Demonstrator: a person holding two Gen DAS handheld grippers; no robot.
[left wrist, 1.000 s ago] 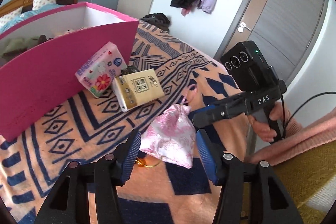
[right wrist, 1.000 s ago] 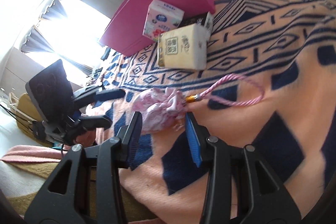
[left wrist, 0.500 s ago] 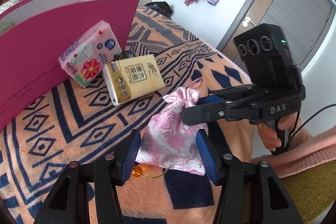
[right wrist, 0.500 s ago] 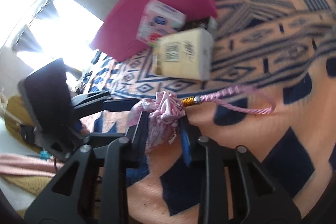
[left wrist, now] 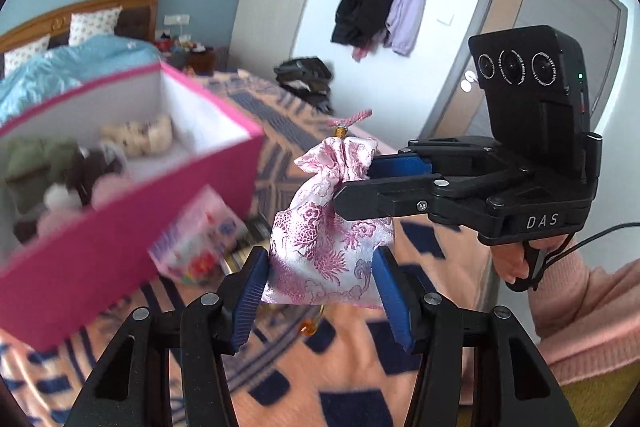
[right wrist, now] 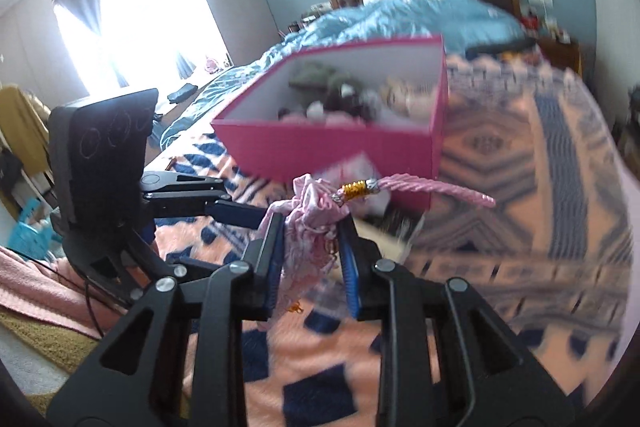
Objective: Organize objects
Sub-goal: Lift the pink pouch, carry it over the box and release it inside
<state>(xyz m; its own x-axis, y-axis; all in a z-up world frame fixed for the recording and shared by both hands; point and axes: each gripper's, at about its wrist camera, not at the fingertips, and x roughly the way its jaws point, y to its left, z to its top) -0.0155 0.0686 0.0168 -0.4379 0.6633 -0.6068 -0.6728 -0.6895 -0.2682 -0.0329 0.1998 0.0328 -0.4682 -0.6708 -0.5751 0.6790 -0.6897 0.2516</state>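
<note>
- We saw daylight blow out the window (right wrist: 100, 27) at upper left.
- We found the pink box (left wrist: 120, 227) and blanket (right wrist: 520, 247) motion-smeared.
- Fisheye edges curved, corners went black.

In the left wrist view the pink box (left wrist: 120, 235) blocks the left of the frame; its open top is unobstructed. Bare blanket (left wrist: 360, 379) lies open along the bottom.
</note>
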